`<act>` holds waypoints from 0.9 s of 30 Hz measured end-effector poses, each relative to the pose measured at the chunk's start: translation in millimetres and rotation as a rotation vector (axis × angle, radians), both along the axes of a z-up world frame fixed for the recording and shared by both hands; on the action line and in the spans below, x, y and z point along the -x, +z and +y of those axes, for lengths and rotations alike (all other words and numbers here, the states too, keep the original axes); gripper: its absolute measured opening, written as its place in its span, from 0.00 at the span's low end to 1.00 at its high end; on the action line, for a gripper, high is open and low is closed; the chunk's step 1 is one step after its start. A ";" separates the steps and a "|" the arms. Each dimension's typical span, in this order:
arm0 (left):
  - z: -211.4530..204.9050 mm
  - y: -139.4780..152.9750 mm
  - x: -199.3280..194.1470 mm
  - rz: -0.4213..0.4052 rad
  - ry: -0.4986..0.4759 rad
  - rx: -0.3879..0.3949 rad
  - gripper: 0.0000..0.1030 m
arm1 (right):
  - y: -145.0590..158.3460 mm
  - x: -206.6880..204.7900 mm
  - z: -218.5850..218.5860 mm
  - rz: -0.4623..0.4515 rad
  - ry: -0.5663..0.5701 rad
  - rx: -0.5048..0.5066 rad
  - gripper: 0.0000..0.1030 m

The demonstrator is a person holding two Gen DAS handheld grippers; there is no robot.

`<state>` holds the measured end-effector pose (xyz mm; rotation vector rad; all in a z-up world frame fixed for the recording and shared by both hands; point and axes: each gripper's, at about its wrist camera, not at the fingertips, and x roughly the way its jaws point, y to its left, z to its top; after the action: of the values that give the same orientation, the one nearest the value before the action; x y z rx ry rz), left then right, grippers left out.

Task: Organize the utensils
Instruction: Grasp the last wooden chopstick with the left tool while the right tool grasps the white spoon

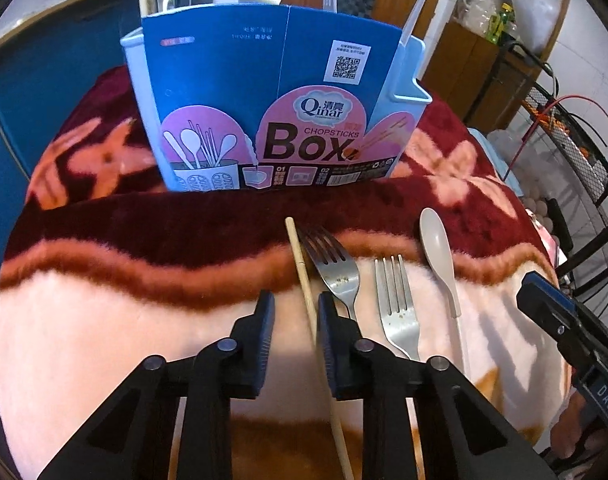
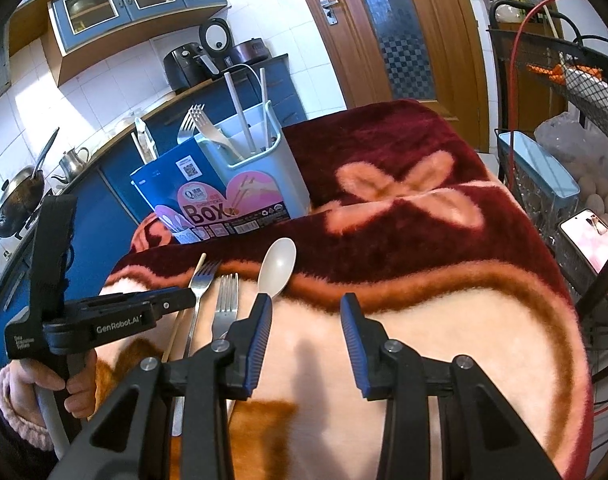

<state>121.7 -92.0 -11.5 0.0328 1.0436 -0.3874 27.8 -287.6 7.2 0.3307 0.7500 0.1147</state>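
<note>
Left wrist: open left tool [image 1: 294, 322] straddles chopstick [image 1: 304, 276] beside fork [image 1: 336, 268].

Left claw [image 1: 292, 320] open astride chopstick [image 1: 304, 276], seemingly untouched.

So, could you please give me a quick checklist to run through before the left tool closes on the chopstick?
1. Left tool open: ok.
2. Chopstick between its fingers: ok, close to the right-hand one.
3. Nearest fork outside the grip: cannot tell, its handle runs under that finger.
4. Right tool open, holding nothing: ok.
5. Spoon apart from the chopstick: ok.
6. Utensil box upright with space: ok.
</note>
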 end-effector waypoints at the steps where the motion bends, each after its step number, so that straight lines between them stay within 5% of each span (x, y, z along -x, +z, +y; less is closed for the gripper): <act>1: 0.6 0.0 -1.3 0.004 0.001 0.006 0.16 | -0.1 0.1 0.4 0.001 0.002 0.001 0.38; 4: 6.8 0.4 -3.0 0.018 0.008 0.047 0.07 | 0.1 0.1 1.4 0.003 0.006 0.005 0.38; 15: 45.4 3.5 15.6 -0.018 0.078 0.217 0.04 | 0.3 -5.6 12.3 0.032 0.029 0.016 0.38; 27: 80.4 36.3 37.6 -0.228 0.166 0.225 0.04 | -0.7 -22.1 39.4 0.100 0.093 0.101 0.38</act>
<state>84.1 -11.6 24.7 -0.2061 0.7671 -0.3391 50.0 -248.2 6.5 0.2068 0.8677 0.1482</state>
